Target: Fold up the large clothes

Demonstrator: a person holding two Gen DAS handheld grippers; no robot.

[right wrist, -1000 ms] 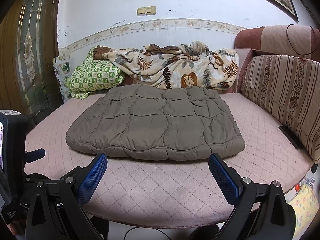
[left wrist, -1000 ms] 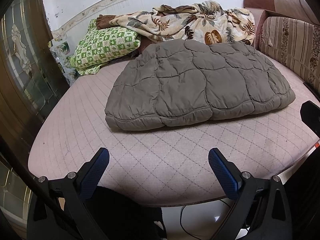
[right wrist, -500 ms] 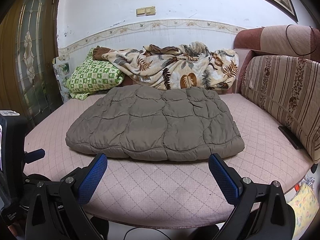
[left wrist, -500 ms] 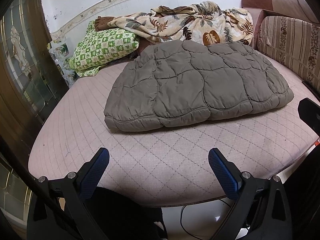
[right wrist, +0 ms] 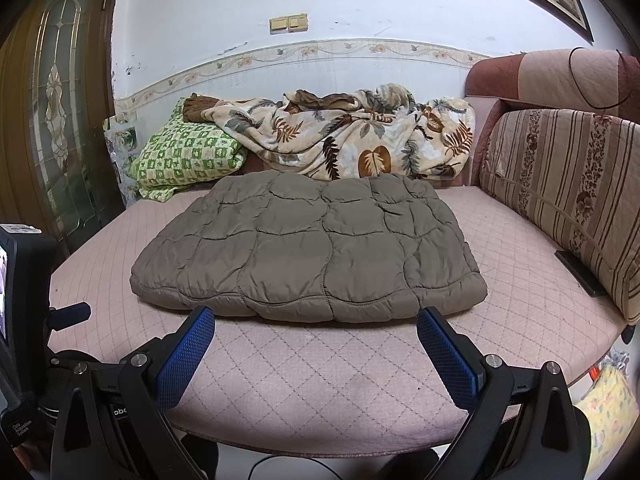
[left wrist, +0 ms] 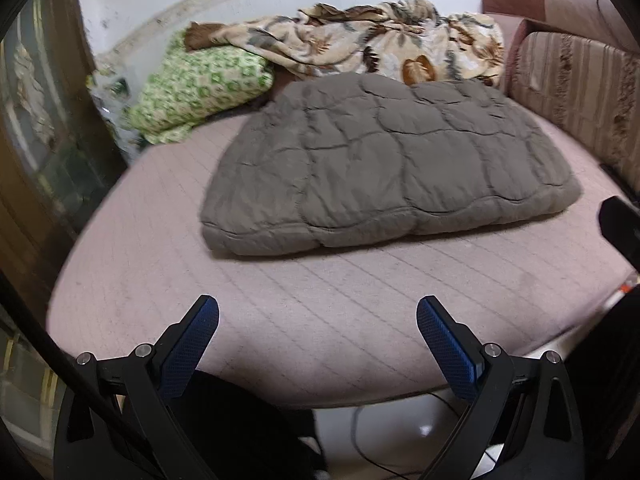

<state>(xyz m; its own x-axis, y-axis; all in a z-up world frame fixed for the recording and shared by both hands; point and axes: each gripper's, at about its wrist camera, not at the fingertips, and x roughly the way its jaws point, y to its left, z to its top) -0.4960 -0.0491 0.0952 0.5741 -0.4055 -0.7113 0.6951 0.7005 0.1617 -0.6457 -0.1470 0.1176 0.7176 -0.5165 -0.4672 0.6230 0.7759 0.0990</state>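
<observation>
The folded jacket point(right wrist: 308, 248) lies on the sofa point(right wrist: 320, 368) ahead of both grippers' empty, wide jaws.

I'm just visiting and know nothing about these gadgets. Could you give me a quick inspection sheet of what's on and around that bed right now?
Surface: pink quilted bed, bare in front.
Job's things: grey padded jacket, folded into a flat block mid-bed, untouched.
Clutter: leaf-print blanket bunched at the back; green checked pillow beside it; a dark flat object by the striped cushion.
Grippers: left gripper and right gripper both open, holding nothing, short of the jacket; blue fingers spread wide.
Cables: a thin cable on the floor under the bed edge.
Surroundings: glass-panelled door, wall switches, framed pictures.
</observation>
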